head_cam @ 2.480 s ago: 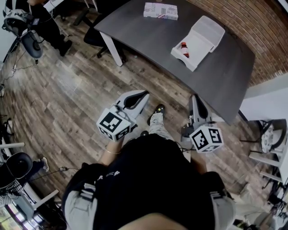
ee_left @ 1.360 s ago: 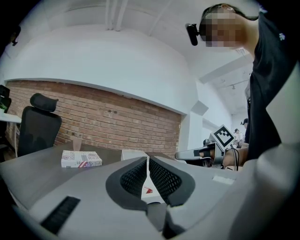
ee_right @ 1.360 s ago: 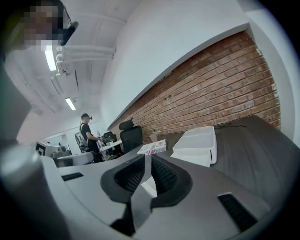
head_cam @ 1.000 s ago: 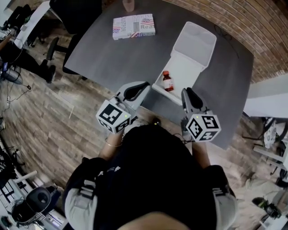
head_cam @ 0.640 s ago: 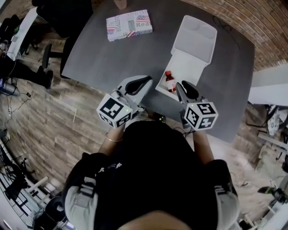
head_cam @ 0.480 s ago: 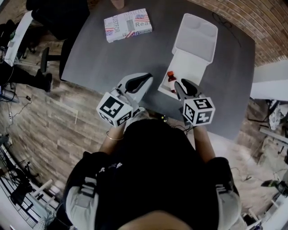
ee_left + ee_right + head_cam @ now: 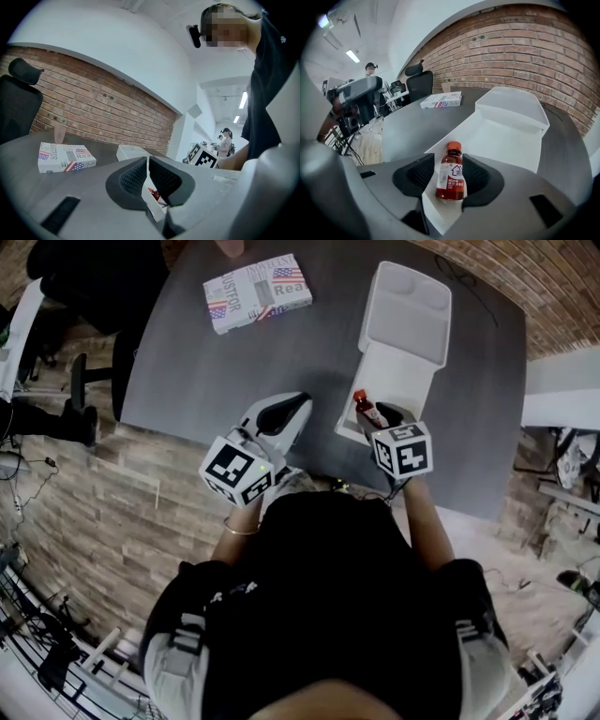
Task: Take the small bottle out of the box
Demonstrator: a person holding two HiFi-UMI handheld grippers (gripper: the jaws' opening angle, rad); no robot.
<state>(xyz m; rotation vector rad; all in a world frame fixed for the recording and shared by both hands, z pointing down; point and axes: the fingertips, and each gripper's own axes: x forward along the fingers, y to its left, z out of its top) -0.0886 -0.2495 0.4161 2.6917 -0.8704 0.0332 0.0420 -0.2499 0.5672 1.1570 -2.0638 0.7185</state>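
A small red bottle (image 7: 366,409) with a white label stands upright at the near end of the open white box (image 7: 405,371) on the grey table. My right gripper (image 7: 382,418) reaches into that end. In the right gripper view the bottle (image 7: 451,171) sits between the two pads of the right gripper (image 7: 449,164), whose jaws are opening; a gap shows at the left pad. My left gripper (image 7: 286,413) is shut and hovers over the table's near edge, left of the box. In the left gripper view, the left gripper (image 7: 147,173) has its pads together in front of the box's corner.
A book with a flag cover (image 7: 258,292) lies at the far left of the grey table (image 7: 234,362). The box's lid (image 7: 405,310) lies folded back, away from me. A black office chair (image 7: 419,77) stands beyond the table. Wooden floor runs to the left.
I have come up to the table. The right gripper moved forward into the box's near end, and its jaws now stand on either side of the bottle. The left gripper kept its place beside it.
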